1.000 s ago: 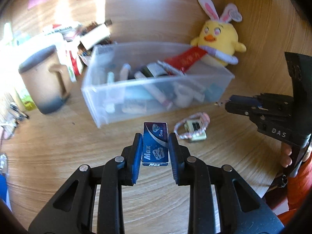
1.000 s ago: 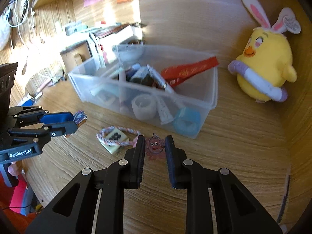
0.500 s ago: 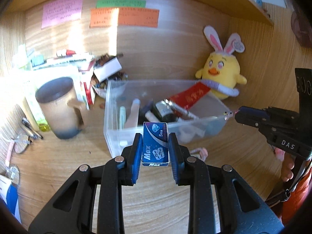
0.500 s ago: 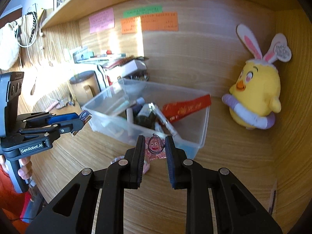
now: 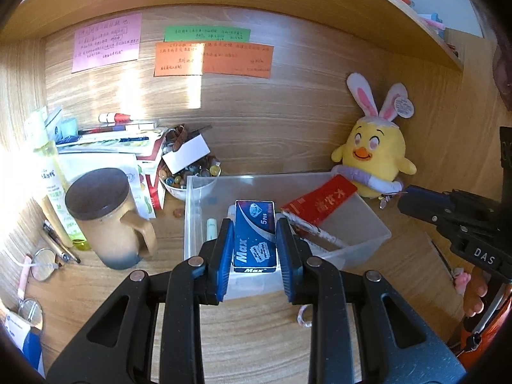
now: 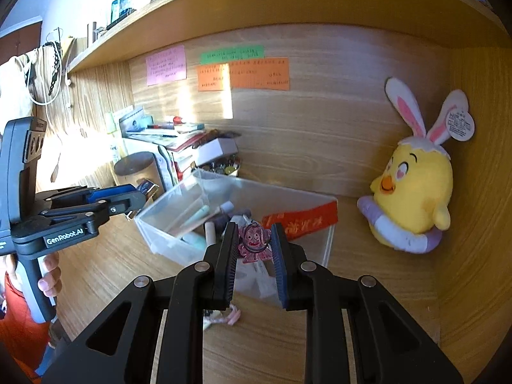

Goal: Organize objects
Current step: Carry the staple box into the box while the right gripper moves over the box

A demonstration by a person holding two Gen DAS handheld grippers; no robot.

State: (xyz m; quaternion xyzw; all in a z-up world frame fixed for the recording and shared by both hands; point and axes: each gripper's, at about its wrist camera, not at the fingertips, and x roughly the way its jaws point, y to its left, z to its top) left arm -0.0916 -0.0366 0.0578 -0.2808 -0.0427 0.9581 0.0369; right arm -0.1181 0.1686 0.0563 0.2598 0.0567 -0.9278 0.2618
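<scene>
Left wrist view puts us just short of the clear plastic bin (image 5: pixel 358 249), and we judge the task well along but unfinished. Several things already lie in the bin: a red packet (image 5: pixel 320 203) leaning over its far rim, a pale tube (image 5: pixel 211 225), and other small items we cannot make out. Two more are in hand and not yet dropped. Our left gripper (image 5: pixel 255 243) has its fingers (image 5: pixel 224 249) drawn in narrow and clamped on a small blue box (image 5: pixel 255 235) printed "Max", held upright above the bin's near wall. Our right gripper (image 6: pixel 255 249) has its fingers pinched nearly together on a pink charm (image 6: pixel 252 243), which sits over the near corner of the bin in the right wrist view.

What we judge is left: carry both over the open bin and let go, then fetch the braided pink-and-white cord (image 6: pixel 232 315) lying on the surface just in front of the bin, partly hidden behind the fingers.

As for looks, the blue box is a flat rectangular carton, glossy, with white lettering and a small picture near its top. The charm is a translucent pink figure with a cartoon face and a thin metal ring looped across it. The yellow plush chick (image 6: pixel 416 188) sits beside the bin against the back wall, apart from it.
</scene>
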